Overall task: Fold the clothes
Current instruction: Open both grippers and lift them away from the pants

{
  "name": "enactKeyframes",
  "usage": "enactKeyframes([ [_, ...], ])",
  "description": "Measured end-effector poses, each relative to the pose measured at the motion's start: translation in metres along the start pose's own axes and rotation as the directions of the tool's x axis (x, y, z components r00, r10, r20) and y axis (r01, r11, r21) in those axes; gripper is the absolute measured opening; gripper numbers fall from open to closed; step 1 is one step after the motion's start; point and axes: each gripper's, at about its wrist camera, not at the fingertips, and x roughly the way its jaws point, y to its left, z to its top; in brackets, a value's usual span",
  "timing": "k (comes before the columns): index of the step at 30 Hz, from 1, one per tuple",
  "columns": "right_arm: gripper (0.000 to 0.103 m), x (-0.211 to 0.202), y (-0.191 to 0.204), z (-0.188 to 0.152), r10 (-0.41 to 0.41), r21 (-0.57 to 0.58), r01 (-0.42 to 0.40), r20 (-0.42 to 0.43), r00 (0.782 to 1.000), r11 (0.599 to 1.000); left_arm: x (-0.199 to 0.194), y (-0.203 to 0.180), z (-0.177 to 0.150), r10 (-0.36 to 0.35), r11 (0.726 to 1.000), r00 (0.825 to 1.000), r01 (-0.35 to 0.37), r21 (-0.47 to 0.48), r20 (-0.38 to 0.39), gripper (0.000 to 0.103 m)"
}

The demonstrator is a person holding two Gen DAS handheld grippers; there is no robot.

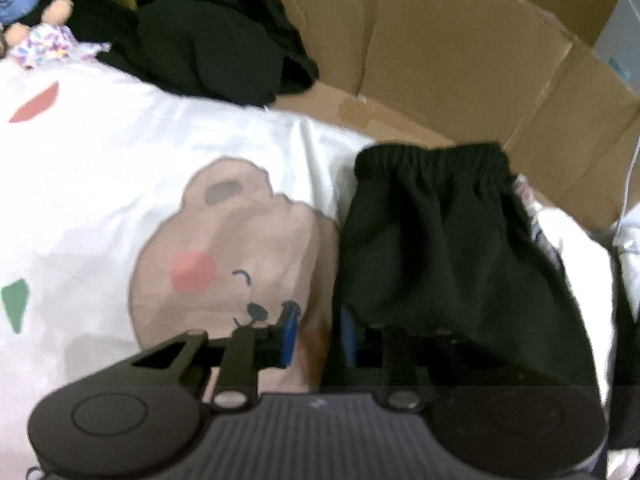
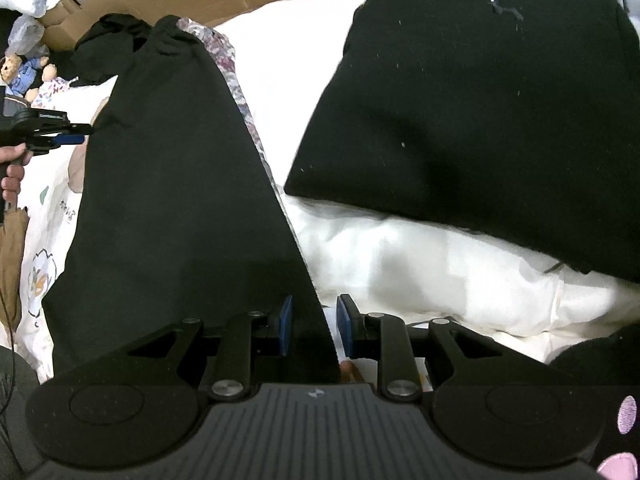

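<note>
A pair of black shorts [image 1: 440, 256] with an elastic waistband lies on a white bedsheet [image 1: 100, 184] with a bear print. My left gripper [image 1: 318, 334] is open, its blue pads astride the shorts' left edge. In the right wrist view the same shorts [image 2: 172, 200] stretch away from me, with a floral cloth [image 2: 240, 92] under their right edge. My right gripper [image 2: 314, 326] is open, its pads either side of the shorts' near right edge. The left gripper [image 2: 76, 134] shows at the shorts' left edge.
A crumpled black garment [image 1: 216, 40] lies at the back by flattened cardboard boxes [image 1: 460, 60]. A stuffed doll [image 1: 36, 12] sits at the far left. A large black garment [image 2: 480, 112] lies on white bedding [image 2: 420, 264] to my right.
</note>
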Motion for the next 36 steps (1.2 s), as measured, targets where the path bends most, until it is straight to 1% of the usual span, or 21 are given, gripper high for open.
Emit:
enactKeyframes([
  [2, 0.028, -0.008, 0.004, 0.002, 0.002, -0.01, -0.002, 0.005, 1.0, 1.0, -0.02, -0.001, -0.002, -0.043, 0.999, 0.999, 0.043, -0.025, -0.001, 0.024],
  [4, 0.03, -0.021, 0.011, 0.008, 0.003, -0.018, -0.003, 0.012, 1.0, 1.0, -0.027, -0.004, -0.001, -0.044, 0.999, 0.999, 0.044, -0.021, 0.009, 0.024],
  [5, 0.034, -0.026, 0.014, 0.011, 0.001, -0.02, 0.0, 0.014, 1.0, 1.0, -0.037, -0.006, -0.004, -0.047, 0.999, 0.999, 0.047, -0.02, 0.019, 0.024],
  [6, 0.035, -0.035, 0.019, 0.016, -0.004, -0.022, 0.005, 0.015, 1.0, 1.0, -0.047, -0.008, -0.006, -0.05, 0.999, 0.998, 0.05, -0.019, 0.029, 0.024],
  [10, 0.036, -0.063, 0.036, 0.029, 0.001, -0.031, 0.0, 0.02, 1.0, 1.0, -0.076, -0.012, -0.014, -0.089, 0.995, 0.996, 0.089, -0.034, 0.017, 0.024],
  [12, 0.042, -0.079, 0.046, 0.036, -0.006, -0.049, 0.008, 0.028, 1.0, 0.999, -0.092, -0.015, -0.017, -0.102, 0.994, 0.995, 0.102, -0.029, 0.02, 0.025],
  [13, 0.045, -0.087, 0.052, 0.039, -0.012, -0.061, 0.014, 0.033, 0.999, 0.998, -0.101, -0.017, -0.019, -0.117, 0.993, 0.993, 0.118, -0.027, 0.021, 0.026],
  [14, 0.046, -0.096, 0.057, 0.042, -0.02, -0.067, 0.023, 0.041, 0.999, 0.997, -0.114, -0.019, -0.021, -0.152, 0.988, 0.988, 0.153, -0.023, 0.03, 0.026],
  [16, 0.048, -0.116, 0.067, 0.05, -0.042, -0.066, 0.046, 0.066, 0.997, 0.997, -0.133, -0.021, -0.023, -0.177, 0.984, 0.983, 0.178, -0.012, 0.055, 0.027],
  [17, 0.052, -0.126, 0.072, 0.054, -0.052, -0.065, 0.057, 0.078, 0.996, 0.996, -0.148, -0.022, -0.023, -0.188, 0.982, 0.98, 0.188, 0.002, 0.06, 0.027],
  [18, 0.055, -0.136, 0.077, 0.058, -0.066, -0.068, 0.072, 0.093, 0.993, 0.995, -0.157, -0.022, -0.021, -0.202, 0.979, 0.978, 0.202, 0.005, 0.061, 0.029],
  [20, 0.064, -0.153, 0.088, 0.063, -0.102, -0.087, 0.114, 0.133, 0.986, 0.99, -0.173, -0.021, -0.018, -0.223, 0.975, 0.973, 0.222, 0.018, 0.067, 0.034],
  [22, 0.065, -0.17, 0.1, 0.068, -0.136, -0.104, 0.156, 0.173, 0.975, 0.982, -0.19, -0.022, -0.014, -0.236, 0.971, 0.969, 0.234, 0.041, 0.076, 0.041],
  [23, 0.069, -0.179, 0.106, 0.07, -0.153, -0.112, 0.177, 0.194, 0.969, 0.978, -0.205, -0.021, -0.01, -0.248, 0.968, 0.965, 0.244, 0.063, 0.087, 0.043],
  [24, 0.071, -0.188, 0.112, 0.073, -0.169, -0.12, 0.198, 0.214, 0.962, 0.973, -0.212, -0.021, -0.009, -0.254, 0.966, 0.963, 0.248, 0.072, 0.091, 0.05],
  [25, 0.077, -0.195, 0.116, 0.075, -0.178, -0.124, 0.21, 0.228, 0.957, 0.97, -0.221, -0.021, -0.006, -0.263, 0.963, 0.96, 0.255, 0.091, 0.095, 0.059],
  [28, 0.088, -0.213, 0.127, 0.085, -0.189, -0.12, 0.223, 0.242, 0.952, 0.967, -0.251, -0.023, -0.004, -0.291, 0.948, 0.95, 0.269, 0.17, 0.115, 0.072],
  [31, 0.09, -0.225, 0.138, 0.093, -0.215, -0.119, 0.25, 0.249, 0.944, 0.961, -0.275, -0.022, -0.007, -0.291, 0.942, 0.949, 0.263, 0.211, 0.12, 0.074],
  [34, 0.09, -0.235, 0.147, 0.096, -0.257, -0.094, 0.293, 0.284, 0.924, 0.952, -0.288, -0.015, -0.01, -0.295, 0.94, 0.952, 0.275, 0.202, 0.08, 0.075],
  [35, 0.09, -0.239, 0.151, 0.097, -0.261, -0.088, 0.298, 0.294, 0.919, 0.95, -0.289, -0.012, -0.012, -0.306, 0.937, 0.951, 0.291, 0.194, 0.051, 0.075],
  [36, 0.09, -0.244, 0.155, 0.099, -0.244, -0.097, 0.282, 0.291, 0.925, 0.955, -0.29, -0.008, -0.015, -0.316, 0.933, 0.948, 0.307, 0.186, 0.022, 0.075],
])
